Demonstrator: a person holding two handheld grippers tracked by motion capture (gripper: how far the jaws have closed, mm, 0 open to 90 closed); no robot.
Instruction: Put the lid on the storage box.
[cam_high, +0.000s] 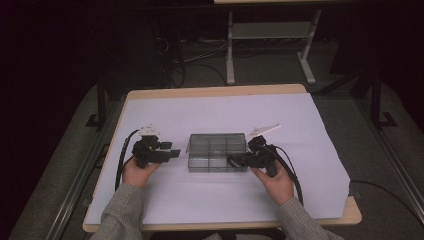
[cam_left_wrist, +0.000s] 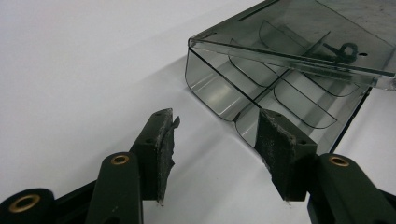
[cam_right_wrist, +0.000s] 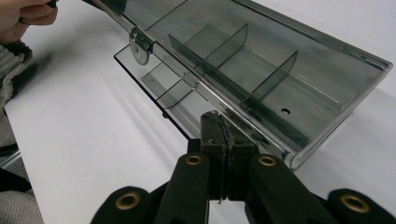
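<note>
A smoky grey, transparent plastic compartment box (cam_high: 216, 152) with inner dividers lay at the middle of the white-covered surface (cam_high: 300, 130) in the high view. The left gripper (cam_high: 172, 153) sat just left of the box, its jaws roughly half open with nothing between them; in the left gripper view the box (cam_left_wrist: 280, 79) filled the upper right, apart from the pads. The right gripper (cam_right_wrist: 224, 135) stood at the box's right end, jaws closed together at the box's (cam_right_wrist: 261, 74) edge; it seemed to pinch the thin lid rim there, though that contact was hard to make out.
</note>
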